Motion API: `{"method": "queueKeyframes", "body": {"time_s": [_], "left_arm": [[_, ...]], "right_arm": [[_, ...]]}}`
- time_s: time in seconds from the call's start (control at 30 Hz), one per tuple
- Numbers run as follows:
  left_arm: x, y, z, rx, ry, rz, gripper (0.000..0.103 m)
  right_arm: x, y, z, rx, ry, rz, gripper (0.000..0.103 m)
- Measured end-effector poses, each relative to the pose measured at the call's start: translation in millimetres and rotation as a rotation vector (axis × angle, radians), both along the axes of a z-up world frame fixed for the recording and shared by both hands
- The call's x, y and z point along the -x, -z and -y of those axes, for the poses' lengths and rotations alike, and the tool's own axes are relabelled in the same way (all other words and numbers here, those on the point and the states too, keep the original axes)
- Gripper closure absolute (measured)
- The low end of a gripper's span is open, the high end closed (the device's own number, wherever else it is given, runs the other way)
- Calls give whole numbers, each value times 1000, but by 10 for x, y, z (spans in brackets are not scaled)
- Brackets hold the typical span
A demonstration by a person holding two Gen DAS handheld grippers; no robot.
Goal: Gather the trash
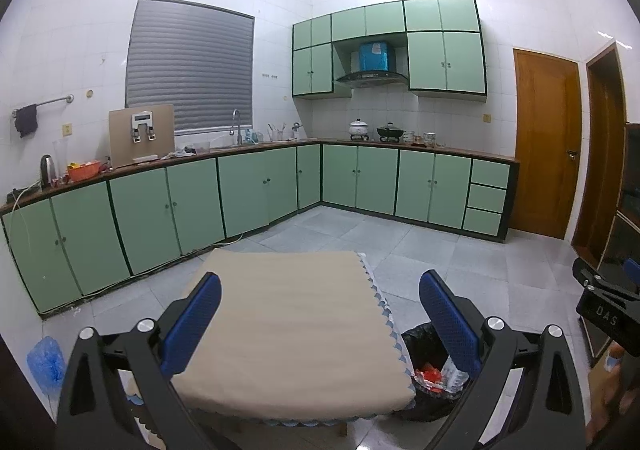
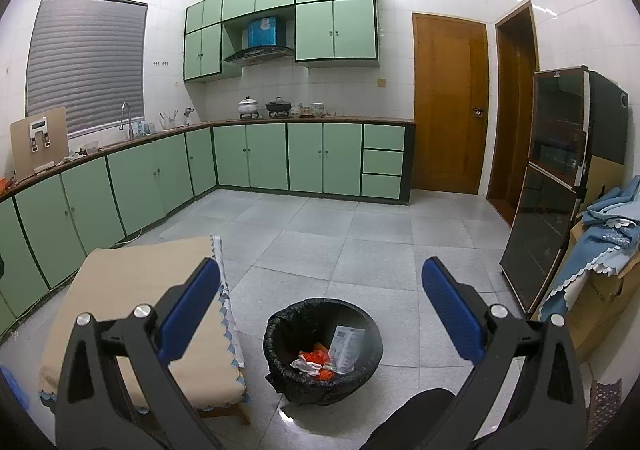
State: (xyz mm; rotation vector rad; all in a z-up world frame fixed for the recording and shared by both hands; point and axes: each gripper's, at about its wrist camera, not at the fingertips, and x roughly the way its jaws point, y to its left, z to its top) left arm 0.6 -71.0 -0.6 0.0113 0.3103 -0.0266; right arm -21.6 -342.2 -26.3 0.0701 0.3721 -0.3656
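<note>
Left claw wide, empty | right claw wide, empty | bin holds trash

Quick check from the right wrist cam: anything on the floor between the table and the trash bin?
Nothing in the right wrist view: only bare grey floor tile separates the cloth-covered table from the black-lined trash bin. The right gripper hangs above with its jaws open.

One desk under a beige cloth, one black-lined bin, and at least three pieces of trash in it: one white packet, one crumpled paper, one red wrapper.
</note>
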Motion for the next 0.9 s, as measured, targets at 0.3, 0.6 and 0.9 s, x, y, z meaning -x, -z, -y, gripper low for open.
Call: {"method": "queueKeyframes", "body": {"time_s": [0.3,0.6,0.9], "left_arm": [[-14,6,-27,5,-14,1,6],[-21,-14,-16,6,-14,5,6],[-40,-20,-24,3,-13,6,6]], "right_arm": [[0,4,35,-18,12,6,5],[-1,4,65,-17,15,6,5],[-5,6,71,-15,18,11,5]]}}
